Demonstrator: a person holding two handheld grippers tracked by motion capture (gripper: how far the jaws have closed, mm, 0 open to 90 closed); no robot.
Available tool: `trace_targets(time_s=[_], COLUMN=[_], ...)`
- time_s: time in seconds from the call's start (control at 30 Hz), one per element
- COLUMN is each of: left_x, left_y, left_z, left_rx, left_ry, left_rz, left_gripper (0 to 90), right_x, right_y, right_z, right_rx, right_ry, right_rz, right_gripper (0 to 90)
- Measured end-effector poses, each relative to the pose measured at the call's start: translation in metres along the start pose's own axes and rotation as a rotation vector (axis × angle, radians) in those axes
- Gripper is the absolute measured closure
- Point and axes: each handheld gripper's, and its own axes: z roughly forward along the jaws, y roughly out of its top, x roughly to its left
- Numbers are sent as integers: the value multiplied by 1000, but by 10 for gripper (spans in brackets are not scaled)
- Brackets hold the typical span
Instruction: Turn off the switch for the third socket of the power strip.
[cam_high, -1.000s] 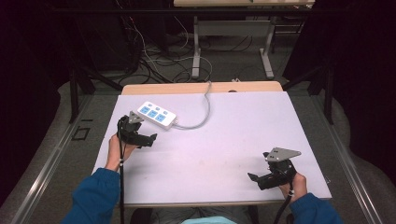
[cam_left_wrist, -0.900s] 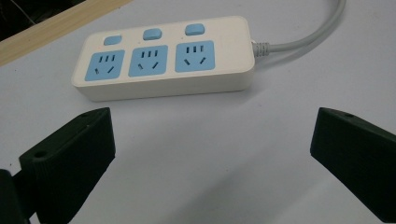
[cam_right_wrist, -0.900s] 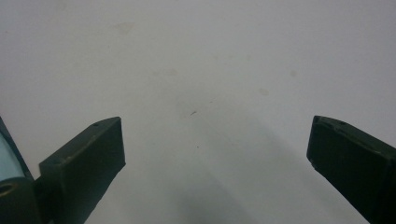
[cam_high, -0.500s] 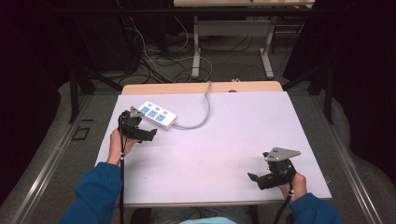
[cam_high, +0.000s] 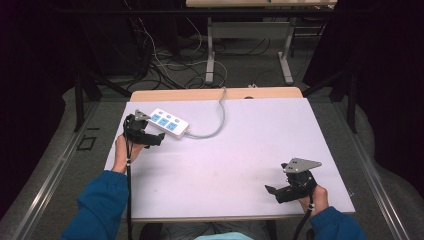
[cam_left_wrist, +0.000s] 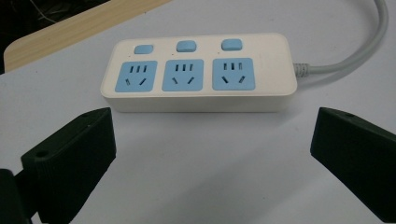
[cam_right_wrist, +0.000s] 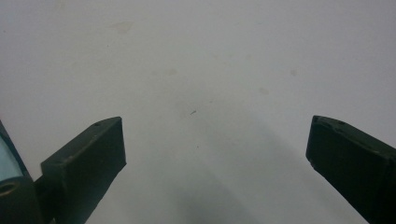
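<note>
One white power strip (cam_left_wrist: 198, 72) at bench (cam_high: 240, 145) far-left: three blue sockets, three blue switches, no readable writing. Left gripper (cam_left_wrist: 210, 154) just short, fingers wide apart, empty. Right gripper (cam_right_wrist: 215, 158) near-right, likewise wide, empty.

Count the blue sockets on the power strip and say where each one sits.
3, in one row along the power strip, each below its own blue switch: the first at the strip's free end, the second in the middle, the third nearest the cable. None looks hidden.
</note>
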Motion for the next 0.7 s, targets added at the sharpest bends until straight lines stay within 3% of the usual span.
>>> trace_targets(time_s=[0.17,0.7], left_x=[6,21], left_y=[2,11], left_z=[5,11], left_rx=[-20,-4], left_ry=[-4,27], left_rz=[-35,-44], left_gripper=[0,0], right_x=[-1,-2], right_y=[0,0], right_z=[1,1], right_rx=[11,6], right_ry=[3,1], right_rz=[7,6], right_gripper=[40,41])
